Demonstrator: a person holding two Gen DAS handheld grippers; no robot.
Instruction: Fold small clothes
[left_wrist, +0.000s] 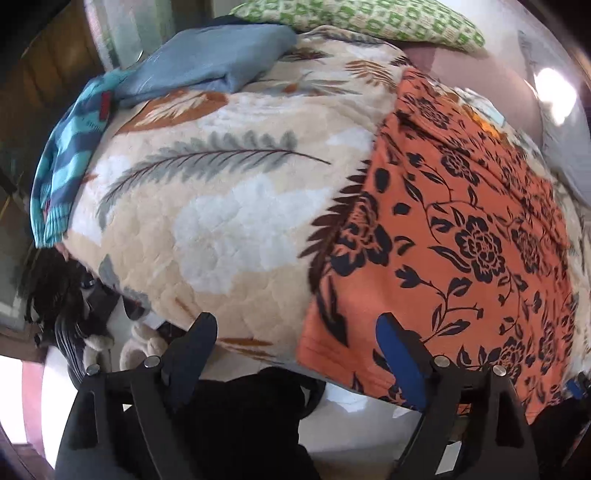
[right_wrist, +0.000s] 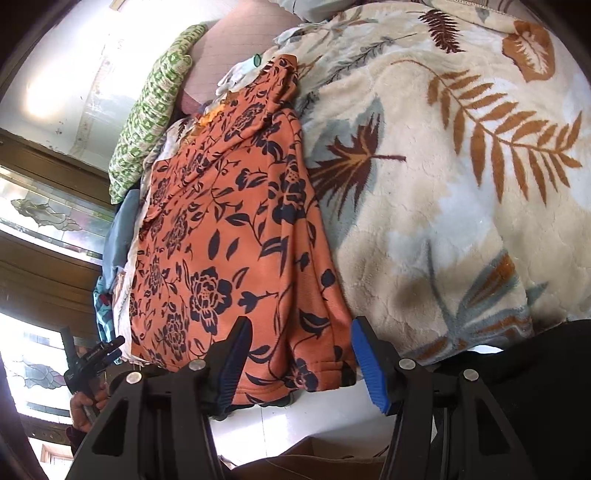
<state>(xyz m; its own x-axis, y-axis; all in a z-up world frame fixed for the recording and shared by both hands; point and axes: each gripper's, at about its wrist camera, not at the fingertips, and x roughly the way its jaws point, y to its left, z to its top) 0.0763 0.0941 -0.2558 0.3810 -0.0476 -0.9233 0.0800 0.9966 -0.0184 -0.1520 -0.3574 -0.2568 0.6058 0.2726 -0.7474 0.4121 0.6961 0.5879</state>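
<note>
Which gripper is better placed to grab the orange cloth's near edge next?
Probably the right gripper: its open jaws straddle the orange cloth hem. The left gripper sits mostly over the blanket.

Could not tell what lay under the orange garment (left_wrist: 461, 229); only pale and yellow scraps (right_wrist: 221, 107) peeked out at its far end. Striped cloth (left_wrist: 62, 173) drooped past the bed edge, lower end hidden. Dark jumble (left_wrist: 62, 295) beside the bed too blurred to name.
</note>
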